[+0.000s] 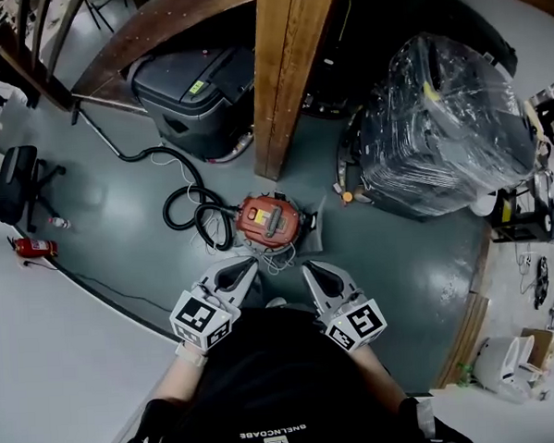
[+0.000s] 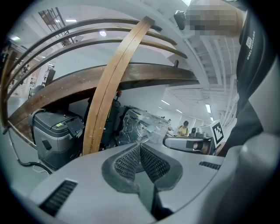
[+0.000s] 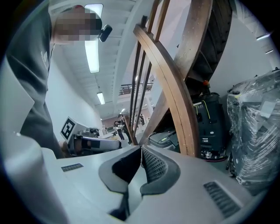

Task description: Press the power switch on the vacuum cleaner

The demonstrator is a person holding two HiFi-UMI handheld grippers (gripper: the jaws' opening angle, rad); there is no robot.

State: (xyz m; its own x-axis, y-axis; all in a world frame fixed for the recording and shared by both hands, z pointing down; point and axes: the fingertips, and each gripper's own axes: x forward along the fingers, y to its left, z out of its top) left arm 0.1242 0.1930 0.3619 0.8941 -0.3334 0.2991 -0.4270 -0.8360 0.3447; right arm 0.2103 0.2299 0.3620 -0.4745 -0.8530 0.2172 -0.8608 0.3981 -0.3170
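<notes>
A small orange-red vacuum cleaner (image 1: 268, 217) with a black handle sits on the grey floor in the head view, its black hose (image 1: 186, 208) coiled to its left. Both grippers are held close to my body, below the vacuum and apart from it. My left gripper (image 1: 252, 263) is shut, its tips meeting with nothing between them (image 2: 140, 145). My right gripper (image 1: 306, 267) is likewise shut and empty (image 3: 141, 148). Neither gripper view shows the vacuum; both look out level across the room.
A thick wooden post (image 1: 288, 72) rises just behind the vacuum. A dark grey bin (image 1: 196, 95) stands at the left of it, a plastic-wrapped load (image 1: 448, 119) at the right. An office chair (image 1: 16, 183) and a red extinguisher (image 1: 33, 245) lie at far left.
</notes>
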